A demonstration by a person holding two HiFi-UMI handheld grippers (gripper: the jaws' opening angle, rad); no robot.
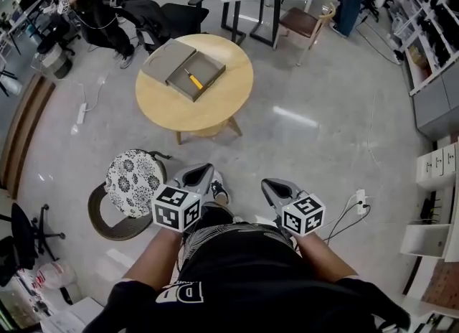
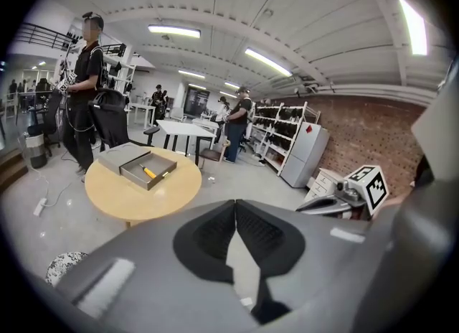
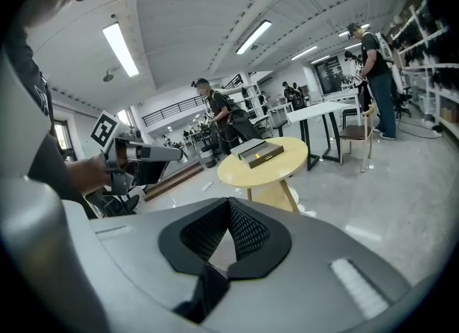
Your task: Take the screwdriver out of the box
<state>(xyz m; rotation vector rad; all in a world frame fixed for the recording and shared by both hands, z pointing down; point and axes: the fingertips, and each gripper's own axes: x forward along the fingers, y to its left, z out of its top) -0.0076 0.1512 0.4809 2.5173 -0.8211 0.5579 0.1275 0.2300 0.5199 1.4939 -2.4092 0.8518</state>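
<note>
The step in hand is the approach. The person stands well apart from the round counter [image 1: 215, 113], with open floor between. Nothing has been reached for yet.

The left hand-held gripper [image 1: 200, 171] is held low, near the body. In its own view the jaws meet at their tips with nothing between them. The right hand-held gripper [image 1: 268, 183] is the same: shut and empty, level with the left one.

The screwdriver [image 1: 193, 79] lies flat on the bottom of the open grey box [image 1: 213, 69], which sits on the far-left part of the counter. The lid [image 1: 168, 61] lies just beside the box.

Only the yellow handle reads clearly. In the head view its long axis runs diagonally, from upper left to lower right. Which end carries the tip is too small to tell.

The next move, as I judge it, is to close the distance to the counter, then open one hand-held gripper above the box. Its jaws should be turned across the handle's long axis and come down inside the walls. A pinch on the handle and a straight lift should clear the rim.
</note>
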